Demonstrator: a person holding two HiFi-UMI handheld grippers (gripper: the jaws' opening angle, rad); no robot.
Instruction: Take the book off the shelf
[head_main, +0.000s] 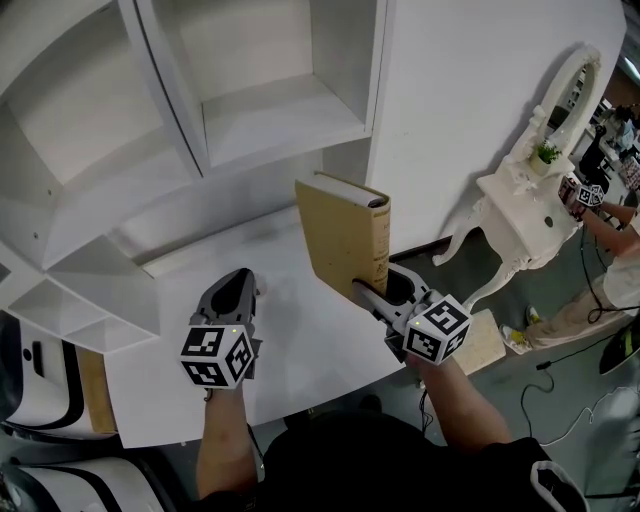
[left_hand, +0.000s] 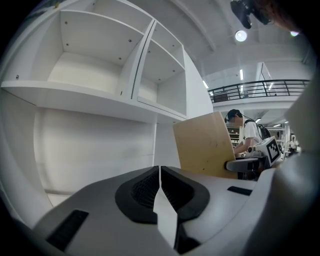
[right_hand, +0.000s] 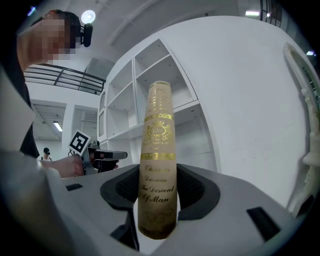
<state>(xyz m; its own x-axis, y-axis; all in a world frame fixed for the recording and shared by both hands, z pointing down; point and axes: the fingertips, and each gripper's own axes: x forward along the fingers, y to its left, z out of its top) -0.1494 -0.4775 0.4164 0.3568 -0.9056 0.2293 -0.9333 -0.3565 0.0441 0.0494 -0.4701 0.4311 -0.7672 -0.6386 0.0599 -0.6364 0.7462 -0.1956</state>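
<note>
A tan hardback book (head_main: 345, 243) with gilt lettering on its spine (right_hand: 158, 170) stands upright over the white table (head_main: 290, 350), clear of the shelf. My right gripper (head_main: 378, 290) is shut on the lower part of the book, its pads pressing both covers by the spine. The book's cover (left_hand: 205, 145) also shows at the right of the left gripper view. My left gripper (head_main: 238, 290) hovers over the table to the left of the book, shut, with nothing between its jaws.
A white shelf unit (head_main: 180, 130) with bare compartments rises behind the table. A tall white panel (head_main: 480, 110) stands to the right. On the floor beyond sit a white dressing table with mirror (head_main: 540, 190) and another person (head_main: 610, 250).
</note>
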